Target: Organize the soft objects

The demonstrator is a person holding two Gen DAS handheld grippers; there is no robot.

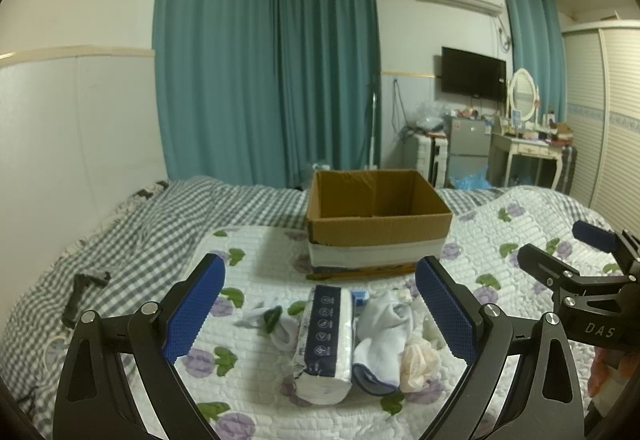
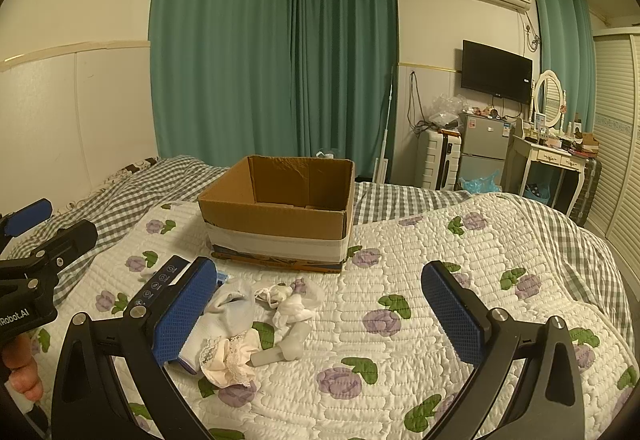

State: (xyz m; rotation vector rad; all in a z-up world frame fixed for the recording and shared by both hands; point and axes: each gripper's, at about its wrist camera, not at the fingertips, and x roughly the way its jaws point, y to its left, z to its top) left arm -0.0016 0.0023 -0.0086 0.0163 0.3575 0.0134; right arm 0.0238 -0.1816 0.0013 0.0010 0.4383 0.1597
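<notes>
An open, empty-looking cardboard box [image 1: 378,224] [image 2: 280,216] stands on the flowered quilt. In front of it lie a tissue pack [image 1: 326,340] [image 2: 160,284], white socks [image 1: 384,332] [image 2: 232,312], a peach lacy cloth [image 1: 418,360] [image 2: 228,356], a small white sock with a green bit [image 1: 276,324] and crumpled white pieces [image 2: 292,300]. My left gripper [image 1: 320,312] is open, hovering over the tissue pack and socks. My right gripper [image 2: 320,312] is open, above the quilt just right of the pile; it also shows in the left wrist view [image 1: 576,260].
The bed has a checked sheet [image 1: 140,232] to the left with a black object [image 1: 80,292] on it. Teal curtains [image 2: 260,60], a fridge [image 2: 480,152], a suitcase [image 2: 438,160] and a dressing table [image 2: 552,156] stand beyond the bed. A wardrobe [image 2: 616,144] is at right.
</notes>
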